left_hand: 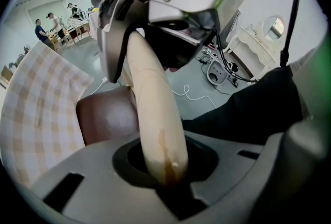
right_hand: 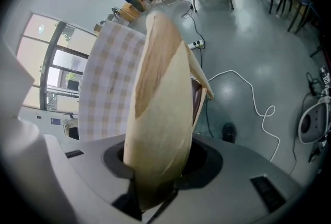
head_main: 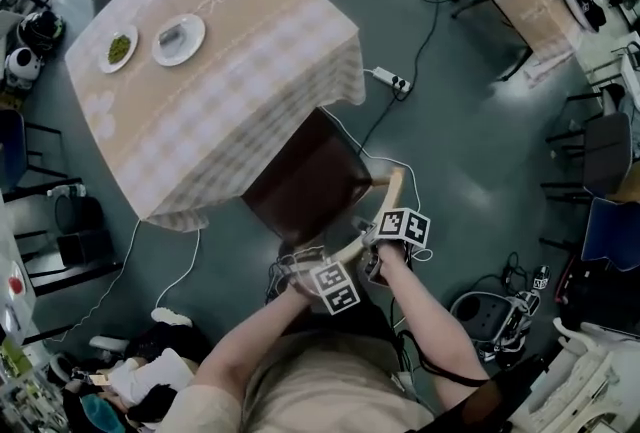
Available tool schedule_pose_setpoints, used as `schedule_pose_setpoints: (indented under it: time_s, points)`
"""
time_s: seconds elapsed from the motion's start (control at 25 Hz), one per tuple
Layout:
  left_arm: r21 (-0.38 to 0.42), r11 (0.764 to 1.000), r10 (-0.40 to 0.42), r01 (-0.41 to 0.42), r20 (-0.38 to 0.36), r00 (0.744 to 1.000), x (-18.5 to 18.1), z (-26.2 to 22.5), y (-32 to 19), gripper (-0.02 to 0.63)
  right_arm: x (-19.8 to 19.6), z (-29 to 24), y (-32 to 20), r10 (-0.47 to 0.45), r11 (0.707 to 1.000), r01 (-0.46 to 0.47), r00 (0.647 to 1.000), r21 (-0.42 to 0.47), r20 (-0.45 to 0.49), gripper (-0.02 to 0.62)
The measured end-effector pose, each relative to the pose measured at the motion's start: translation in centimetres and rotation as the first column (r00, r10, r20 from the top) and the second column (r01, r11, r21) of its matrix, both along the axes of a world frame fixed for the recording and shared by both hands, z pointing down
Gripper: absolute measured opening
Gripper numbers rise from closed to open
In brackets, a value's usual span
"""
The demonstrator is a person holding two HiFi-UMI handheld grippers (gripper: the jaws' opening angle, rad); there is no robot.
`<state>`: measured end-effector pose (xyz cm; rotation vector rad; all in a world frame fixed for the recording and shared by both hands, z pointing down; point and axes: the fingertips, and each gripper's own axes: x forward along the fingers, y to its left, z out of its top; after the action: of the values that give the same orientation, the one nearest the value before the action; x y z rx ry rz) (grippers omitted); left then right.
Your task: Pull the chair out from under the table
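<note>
Wide grey floor (head_main: pixel 470 121) all around, and in the middle of it the big bench (head_main: pixel 230 71) under its checked cloth, hanging low on every side. The chair (head_main: pixel 305 183) sits at the bench's near right edge, dark brown seat partly tucked under the cloth, pale curved backrest (head_main: pixel 388 196) sticking out toward the person. Both forearms reach in from the near side, wrists close together, both tools pointing steeply down onto that backrest. The left gripper (left_hand: pixel 160 166) has its fingers clamped on the wooden rail, which runs straight up out of them. The right gripper (right_hand: pixel 155 176) grips the same rail a little further right, fingers closed around the broad pale wood. There's open floor to the near right of the chair, though a white cable (head_main: pixel 350 136) loops across the floor just beside the seat and a power strip (head_main: pixel 390 79) lies just beyond it. Far left on the bench, two small plates (head_main: pixel 180 39) sit side by side, well clear of the chair.
</note>
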<state>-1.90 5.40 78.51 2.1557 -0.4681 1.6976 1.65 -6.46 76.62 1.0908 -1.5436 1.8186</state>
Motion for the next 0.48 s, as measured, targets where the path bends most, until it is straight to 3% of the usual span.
schedule_pose_setpoints:
  time_s: [0.48]
  points:
    - [-0.02,1.0,0.004,-0.003,0.011,1.0,1.0,0.6,1.2,0.081,1.1,0.6,1.1,-0.02,1.0,0.02,1.0,-0.004,0.003,0.176]
